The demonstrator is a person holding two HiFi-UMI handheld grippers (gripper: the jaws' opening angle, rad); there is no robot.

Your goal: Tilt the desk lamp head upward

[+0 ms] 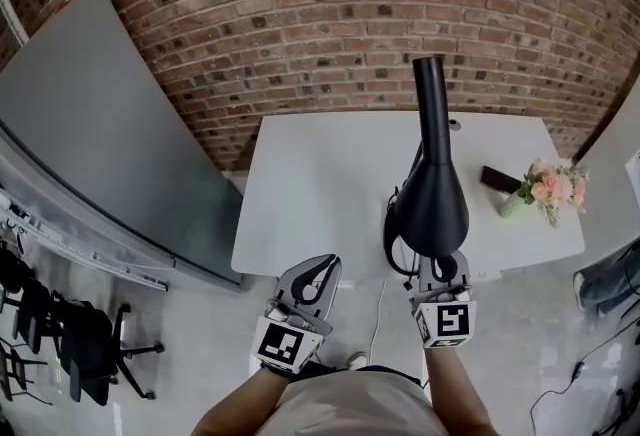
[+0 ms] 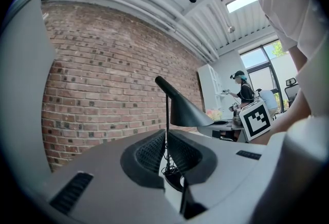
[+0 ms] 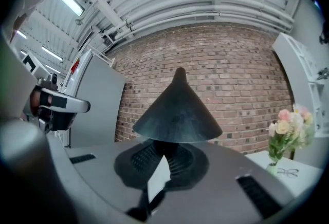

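Observation:
A black desk lamp stands on the white table (image 1: pixel 320 184); its cone head (image 1: pixel 432 204) points its wide mouth toward me and its narrow neck away. My right gripper (image 1: pixel 441 271) sits just under the near rim of the head, jaws together, with nothing between them. In the right gripper view the cone (image 3: pixel 177 110) looms right above the right gripper (image 3: pixel 163 153). My left gripper (image 1: pixel 321 267) hovers at the table's near edge, left of the lamp, shut and empty. The left gripper view shows the lamp (image 2: pixel 187 111) side-on beyond the left gripper (image 2: pixel 167 155), with the thin pole behind the slit.
A vase of pink flowers (image 1: pixel 548 190) and a dark flat object (image 1: pixel 499 178) sit at the table's right. The lamp's cable (image 1: pixel 393 246) loops near its base. A grey panel (image 1: pixel 100 144) leans at left, an office chair (image 1: pixel 95 344) below it. A brick wall (image 1: pixel 330 14) backs the table.

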